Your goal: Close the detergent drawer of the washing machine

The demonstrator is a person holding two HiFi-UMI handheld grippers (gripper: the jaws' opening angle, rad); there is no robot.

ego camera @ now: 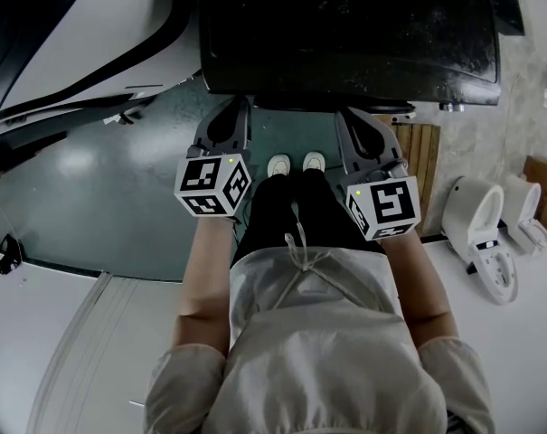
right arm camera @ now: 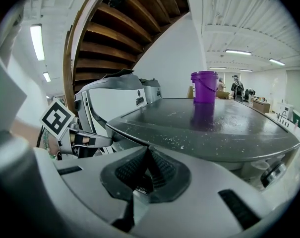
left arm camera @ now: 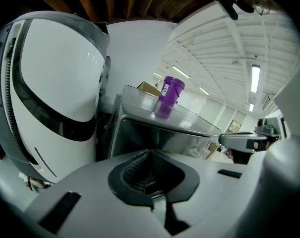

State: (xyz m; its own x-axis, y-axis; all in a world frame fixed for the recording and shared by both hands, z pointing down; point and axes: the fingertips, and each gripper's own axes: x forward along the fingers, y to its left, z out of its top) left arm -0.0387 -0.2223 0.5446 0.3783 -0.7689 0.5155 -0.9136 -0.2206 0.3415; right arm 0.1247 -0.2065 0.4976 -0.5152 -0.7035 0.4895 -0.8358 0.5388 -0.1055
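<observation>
Teal-green floor point(ego camera: 119, 179) underfoot, white toilets point(ego camera: 479, 229) parked at the right edge of the head view, strip lights point(left arm camera: 255, 78) on a white ceiling. Washing machine point(ego camera: 345, 25) filled the top middle of the head view as a dark grey speckled lid point(right arm camera: 214, 128), with a purple bucket point(right arm camera: 204, 87) standing on its far side.

Left gripper point(left arm camera: 150, 157) and right gripper point(right arm camera: 149, 152) both hung just short of the machine's near edge. Each had its 2 jaws pressed together with nothing between them.

Detergent drawer: honestly couldn't pick it out in any of the 3 views, presumably it sat on the front face under the lid's overhang. That was my worry. Pushing at something unseen, a closed tip could catch the lid edge or land off-centre on the drawer, so it'd go in crooked and jam. A hard bump might also jiggle the bucket.
</observation>
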